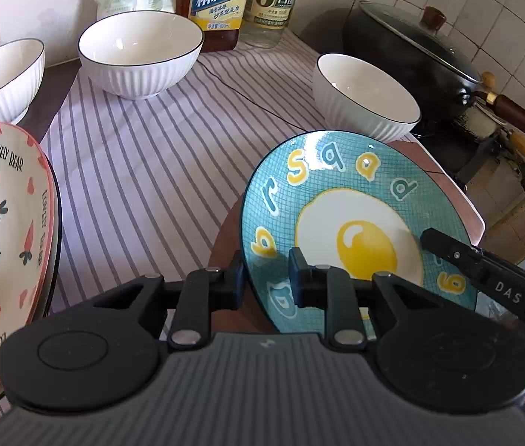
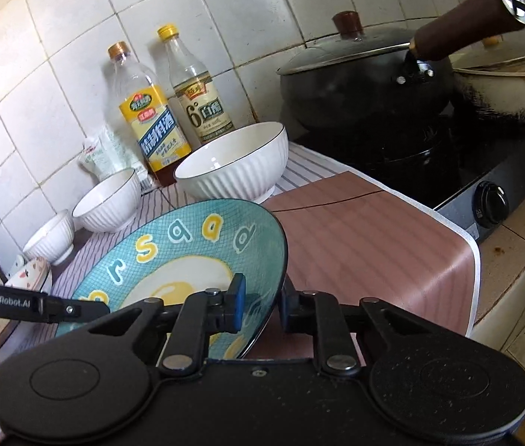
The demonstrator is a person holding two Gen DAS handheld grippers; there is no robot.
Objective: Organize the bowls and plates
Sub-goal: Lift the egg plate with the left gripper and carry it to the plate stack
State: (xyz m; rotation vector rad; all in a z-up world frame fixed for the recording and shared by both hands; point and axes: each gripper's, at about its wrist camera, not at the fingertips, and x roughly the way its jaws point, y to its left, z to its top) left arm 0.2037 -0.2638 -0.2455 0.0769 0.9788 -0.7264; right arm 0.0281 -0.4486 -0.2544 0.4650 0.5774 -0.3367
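Both grippers are matte black, round hubs and silver rivets on linked arms, the left gripper [image 1: 267, 278] lettered "GenRobot.AI", the right gripper [image 2: 260, 306] blue-padded, lettered "DAS".

Two bottles [image 2: 151, 111] by tiled wall [image 2: 225, 18]; lidded black wok [image 2: 366, 81] on stove [image 2: 485, 186]; striped cloth [image 1: 143, 156].

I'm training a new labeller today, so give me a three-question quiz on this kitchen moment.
1. True or false: both claws grip the blue plate.
2. How many white bowls are on the counter? A two, B three, C five.
3. What is painted in the plate's middle?

Key:
1. True: the left claw and right claw each pinch its rim.
2. B, best counted in the right view.
3. A fried egg.
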